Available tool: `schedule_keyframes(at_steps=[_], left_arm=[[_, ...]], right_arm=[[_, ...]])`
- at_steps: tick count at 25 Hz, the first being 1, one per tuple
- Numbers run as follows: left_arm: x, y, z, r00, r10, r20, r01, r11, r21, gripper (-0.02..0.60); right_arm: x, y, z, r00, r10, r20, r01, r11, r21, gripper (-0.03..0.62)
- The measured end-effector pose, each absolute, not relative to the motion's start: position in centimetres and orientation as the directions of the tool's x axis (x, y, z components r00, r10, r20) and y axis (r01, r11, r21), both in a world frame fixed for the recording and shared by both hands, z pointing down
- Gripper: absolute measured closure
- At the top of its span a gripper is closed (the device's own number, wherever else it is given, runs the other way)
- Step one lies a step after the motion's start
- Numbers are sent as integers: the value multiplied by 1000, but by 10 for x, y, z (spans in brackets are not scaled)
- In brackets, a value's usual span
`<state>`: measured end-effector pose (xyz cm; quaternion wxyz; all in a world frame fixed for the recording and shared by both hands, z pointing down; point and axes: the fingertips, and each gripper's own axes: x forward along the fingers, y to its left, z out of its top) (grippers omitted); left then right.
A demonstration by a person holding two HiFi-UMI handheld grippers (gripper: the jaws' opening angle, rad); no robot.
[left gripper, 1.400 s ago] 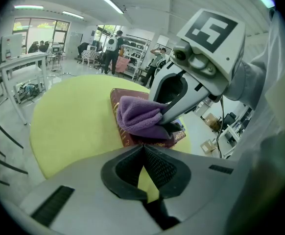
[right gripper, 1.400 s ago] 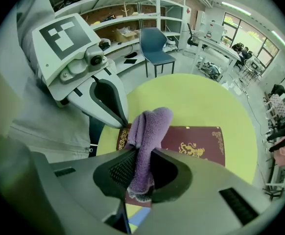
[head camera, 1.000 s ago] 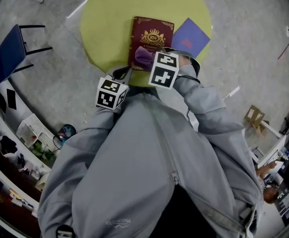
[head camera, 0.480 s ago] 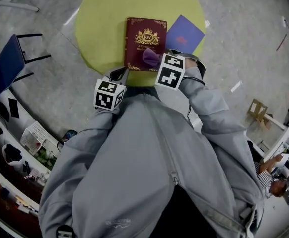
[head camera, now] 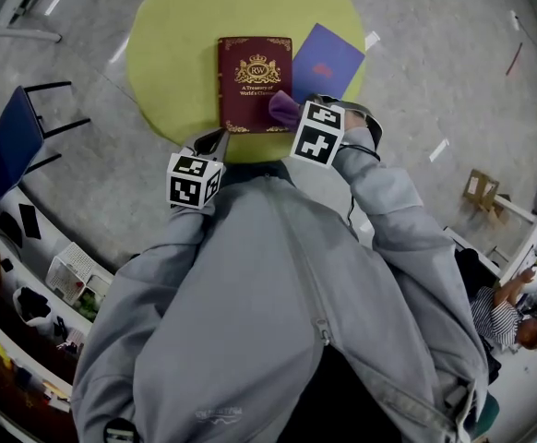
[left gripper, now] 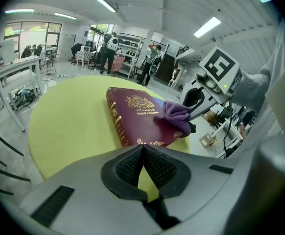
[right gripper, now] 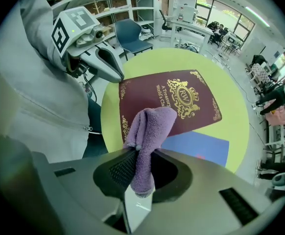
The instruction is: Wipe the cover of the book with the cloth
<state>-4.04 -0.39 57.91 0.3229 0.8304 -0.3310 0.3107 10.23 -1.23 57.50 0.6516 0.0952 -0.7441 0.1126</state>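
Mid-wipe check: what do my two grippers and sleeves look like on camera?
The left gripper and right gripper have grey bodies with black ribbed pads on the tongs. Each carries a white cube with black square markers. The sleeves are light grey.

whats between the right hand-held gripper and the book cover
The purple cloth: the right hand-held gripper is shut on it, and its free end seems to rest on the book cover. The right gripper view shows this.

Round yellow-green table (head camera: 167,35): maroon book (head camera: 255,81), blue booklet (head camera: 326,58) beside.
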Motion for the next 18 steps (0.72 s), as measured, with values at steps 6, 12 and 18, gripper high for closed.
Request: schedule_keyframes(at_steps=[6,12,18], left_arm=[[-38,-4,579,584,-333,740,-743,-586,323,565],[-36,-5,577,580,-320,750,-737,-599,314,565],[-29,-20,556,589,-352,727,-724,-630,282,563]], right_arm=[[130,-1,576,-106,21,994,-365,929,-58,511],[159,15,574,-90,18,996,-458,887,-57,511],[174,11,555,-127,-56,990,-579,815,-28,511]])
